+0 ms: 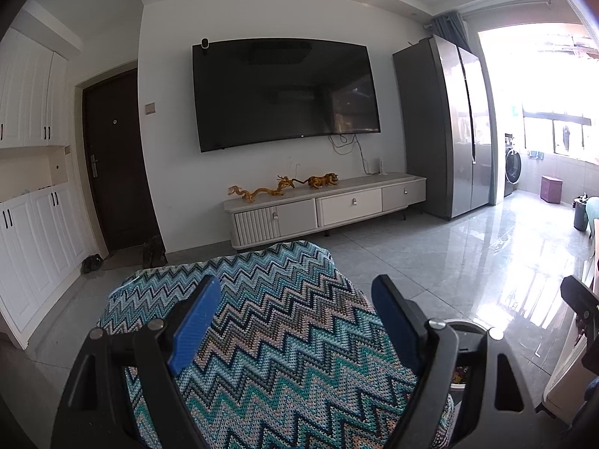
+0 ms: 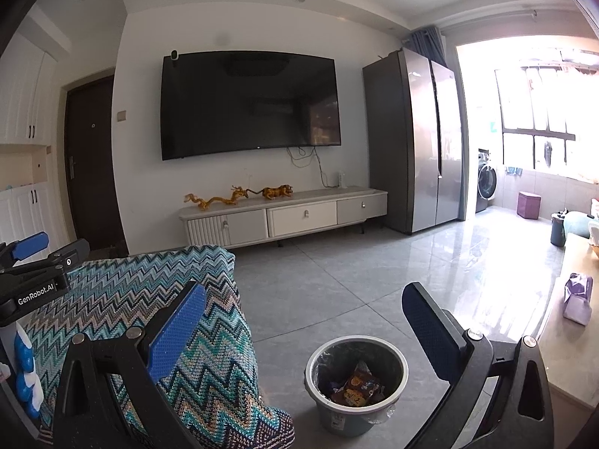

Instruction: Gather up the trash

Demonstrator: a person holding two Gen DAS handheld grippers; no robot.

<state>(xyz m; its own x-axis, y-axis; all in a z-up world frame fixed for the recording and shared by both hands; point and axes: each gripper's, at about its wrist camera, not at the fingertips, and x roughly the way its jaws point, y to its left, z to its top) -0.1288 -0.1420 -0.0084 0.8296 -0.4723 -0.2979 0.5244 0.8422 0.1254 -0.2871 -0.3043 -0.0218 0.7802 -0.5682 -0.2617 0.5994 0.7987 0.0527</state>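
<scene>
My right gripper (image 2: 303, 321) hung wide open and empty above the trash bin (image 2: 355, 381), which already held wrappers; the left gripper (image 1: 292, 321) gaped empty over the zigzag throw (image 1: 262, 336). Next I judged I should reach right for the purple wrapper (image 2: 578, 299) on the table (image 2: 569, 355)

The grey tiled floor (image 2: 329, 280) is carrying a bin (image 2: 355, 385) — wrappers inside — just beside the zigzag-covered seat (image 2: 157, 299).
</scene>
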